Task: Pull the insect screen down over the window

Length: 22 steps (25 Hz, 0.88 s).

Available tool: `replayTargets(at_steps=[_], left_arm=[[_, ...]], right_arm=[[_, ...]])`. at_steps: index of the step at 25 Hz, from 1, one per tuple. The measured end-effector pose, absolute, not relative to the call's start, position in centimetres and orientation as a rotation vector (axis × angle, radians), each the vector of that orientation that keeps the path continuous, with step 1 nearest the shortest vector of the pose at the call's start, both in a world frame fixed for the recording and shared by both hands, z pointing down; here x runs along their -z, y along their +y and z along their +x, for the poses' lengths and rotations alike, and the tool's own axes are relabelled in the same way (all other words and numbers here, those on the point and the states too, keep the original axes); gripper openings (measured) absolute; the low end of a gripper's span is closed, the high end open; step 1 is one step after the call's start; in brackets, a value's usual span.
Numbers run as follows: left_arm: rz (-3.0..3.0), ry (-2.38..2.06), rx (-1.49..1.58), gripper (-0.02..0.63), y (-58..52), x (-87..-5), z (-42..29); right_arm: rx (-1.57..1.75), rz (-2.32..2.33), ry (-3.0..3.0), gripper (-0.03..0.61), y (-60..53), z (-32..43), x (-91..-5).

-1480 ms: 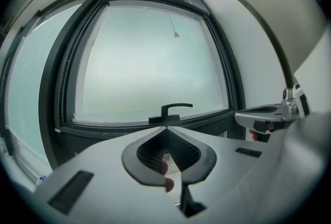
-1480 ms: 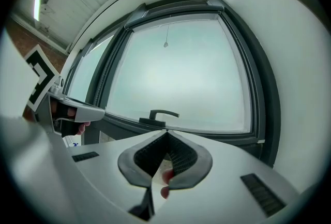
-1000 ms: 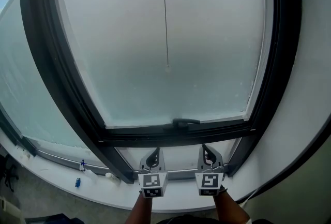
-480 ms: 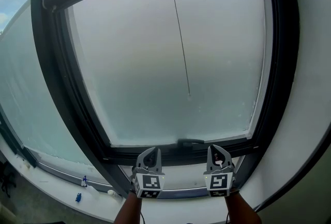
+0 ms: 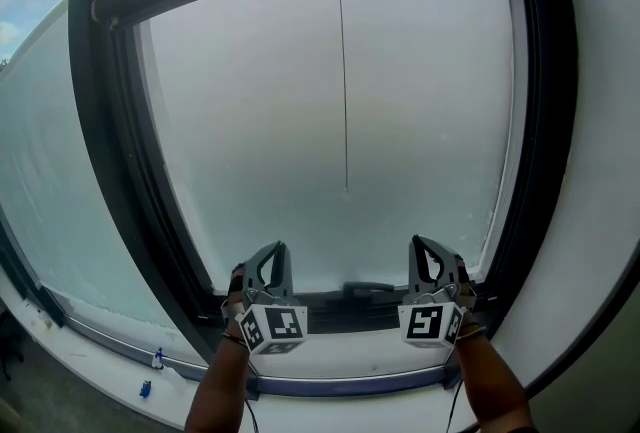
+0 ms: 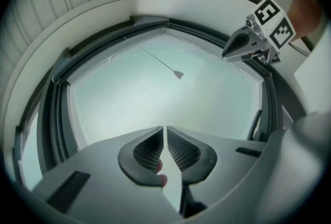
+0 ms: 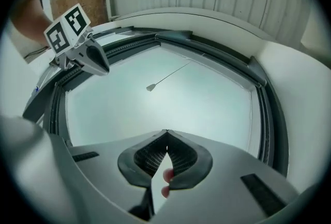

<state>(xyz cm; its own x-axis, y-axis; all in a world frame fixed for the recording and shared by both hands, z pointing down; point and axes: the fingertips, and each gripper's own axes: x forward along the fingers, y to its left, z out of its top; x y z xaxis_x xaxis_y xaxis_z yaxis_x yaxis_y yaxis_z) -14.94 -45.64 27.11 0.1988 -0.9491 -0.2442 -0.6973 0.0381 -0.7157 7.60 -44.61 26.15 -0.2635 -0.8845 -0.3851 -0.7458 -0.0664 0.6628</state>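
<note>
The white window sill (image 5: 110, 371) sweeps along the bottom of the frame. At lower left, two tiny things sit on it close together: a white-and-blue piece (image 5: 157, 358) and a blue piece (image 5: 146, 388).

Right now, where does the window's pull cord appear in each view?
Head view: pull cord runs straight down the middle, from the top.
Left gripper view: slants from upper left towards centre.
Right gripper view: slants from centre down to the left.
Shared landmark: dark window frame.
</note>
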Motion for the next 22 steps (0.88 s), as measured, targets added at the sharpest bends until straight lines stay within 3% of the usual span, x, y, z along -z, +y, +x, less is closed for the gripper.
replayTargets(at_steps=[9,18,22], left_arm=[[-1.374,1.467,0.365,0.005,-45.4,-12.9,-15.5],[-1.279,1.473,0.465,0.009,-45.8,-1.0,-15.5],[-1.144,1.507,0.587,0.100,-46.4,3.0,-17.1]], right_arm=[[1.571,1.719,-1.784,0.003,-45.0,6.9,-16.0],[1.685,1.641,-1.590,0.006,-44.3,5.8,-4.2],[1.750,1.616,-1.481,0.053,-44.4,5.1,0.2]])
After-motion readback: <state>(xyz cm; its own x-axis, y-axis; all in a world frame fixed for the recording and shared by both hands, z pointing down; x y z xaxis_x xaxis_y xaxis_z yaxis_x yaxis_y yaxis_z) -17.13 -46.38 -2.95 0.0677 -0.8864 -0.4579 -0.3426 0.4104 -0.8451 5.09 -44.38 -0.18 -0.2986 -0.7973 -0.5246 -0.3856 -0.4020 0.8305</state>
